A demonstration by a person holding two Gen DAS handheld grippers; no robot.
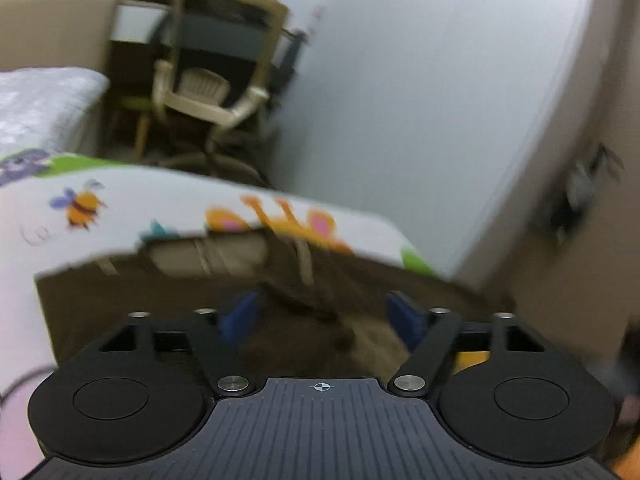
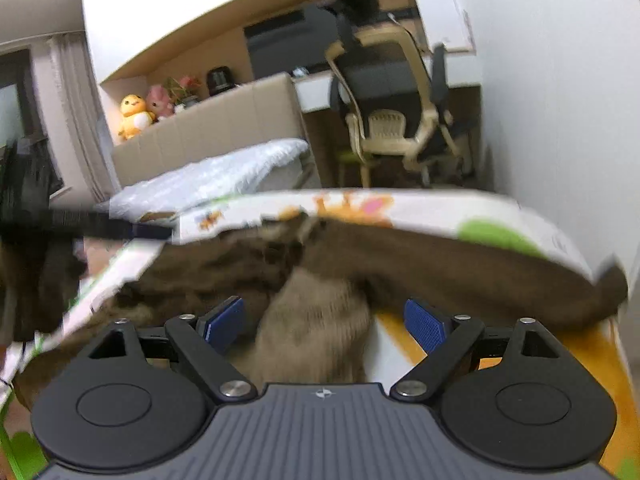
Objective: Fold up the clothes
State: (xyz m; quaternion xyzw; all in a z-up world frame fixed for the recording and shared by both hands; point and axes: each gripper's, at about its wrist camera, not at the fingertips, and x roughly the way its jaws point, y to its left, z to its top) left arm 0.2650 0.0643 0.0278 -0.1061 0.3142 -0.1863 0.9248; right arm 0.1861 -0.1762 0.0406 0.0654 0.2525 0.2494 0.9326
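Left gripper (image 1: pixel 320 318) jaws wide, nothing pinched; brown garment (image 1: pixel 280 292) just ahead and below, on cartoon mat (image 1: pixel 120 216)
Right gripper (image 2: pixel 324 320) wide too, empty; lighter fold of garment (image 2: pixel 316 320) lies between pads, untouched
Step, by my reading: between folds, regrasping
Next: pick edge, close on it, carry across

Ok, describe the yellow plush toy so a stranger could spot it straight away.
Start at the bed with the pale quilt and follow its beige padded headboard up to the ledge behind. The yellow plush toy sits at the left end, beside a pink plush; it alone is bright yellow with a white belly.
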